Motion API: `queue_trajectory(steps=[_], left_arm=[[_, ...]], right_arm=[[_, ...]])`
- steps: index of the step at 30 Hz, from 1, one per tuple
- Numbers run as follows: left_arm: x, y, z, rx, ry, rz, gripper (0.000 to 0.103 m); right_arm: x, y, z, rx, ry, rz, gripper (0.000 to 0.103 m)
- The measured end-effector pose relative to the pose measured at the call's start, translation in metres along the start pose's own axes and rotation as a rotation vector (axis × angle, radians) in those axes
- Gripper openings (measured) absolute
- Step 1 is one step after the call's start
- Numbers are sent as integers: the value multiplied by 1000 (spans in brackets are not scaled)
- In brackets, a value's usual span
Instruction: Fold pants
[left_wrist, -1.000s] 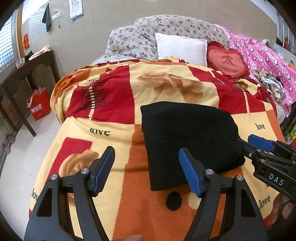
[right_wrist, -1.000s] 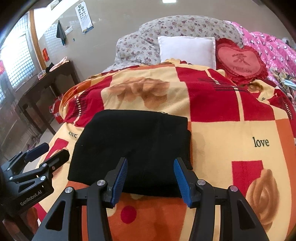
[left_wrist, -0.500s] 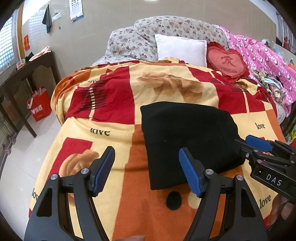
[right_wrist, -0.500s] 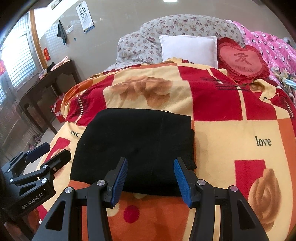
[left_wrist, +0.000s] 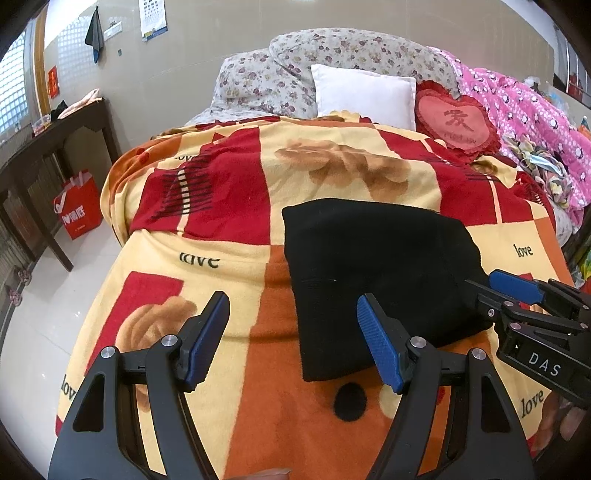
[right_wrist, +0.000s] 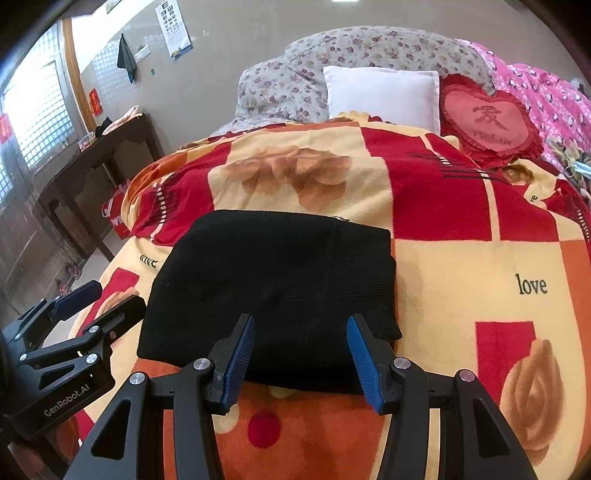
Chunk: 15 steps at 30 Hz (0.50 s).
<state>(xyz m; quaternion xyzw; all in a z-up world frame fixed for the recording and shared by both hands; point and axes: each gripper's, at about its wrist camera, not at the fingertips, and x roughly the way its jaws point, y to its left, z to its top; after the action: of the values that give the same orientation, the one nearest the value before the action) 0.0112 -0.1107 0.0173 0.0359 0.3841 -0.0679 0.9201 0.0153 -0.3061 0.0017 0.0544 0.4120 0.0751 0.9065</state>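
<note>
The black pants (left_wrist: 376, 273) lie folded into a compact rectangle on the red, yellow and orange blanket (left_wrist: 229, 206). My left gripper (left_wrist: 291, 336) hovers open above the blanket, just left of the pants' near left corner, nothing between its blue pads. In the right wrist view the pants (right_wrist: 273, 288) sit straight ahead. My right gripper (right_wrist: 301, 354) is open over their near edge, with nothing gripped. The right gripper (left_wrist: 517, 291) also shows at the right edge of the left wrist view, and the left gripper (right_wrist: 77, 306) at the lower left of the right one.
At the head of the bed are a white pillow (left_wrist: 364, 94), a floral duvet (left_wrist: 332, 55), a red heart cushion (left_wrist: 456, 122) and a pink quilt (left_wrist: 524, 118). A dark wooden table (left_wrist: 44, 140) and a red bag (left_wrist: 79, 210) stand on the floor left of the bed.
</note>
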Motion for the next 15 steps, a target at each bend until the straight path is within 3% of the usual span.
queue_trajectory(steps=[15], left_arm=[[5, -5, -1, 17, 4, 2, 72]], right_arm=[[4, 2, 2, 2, 4, 8, 50]])
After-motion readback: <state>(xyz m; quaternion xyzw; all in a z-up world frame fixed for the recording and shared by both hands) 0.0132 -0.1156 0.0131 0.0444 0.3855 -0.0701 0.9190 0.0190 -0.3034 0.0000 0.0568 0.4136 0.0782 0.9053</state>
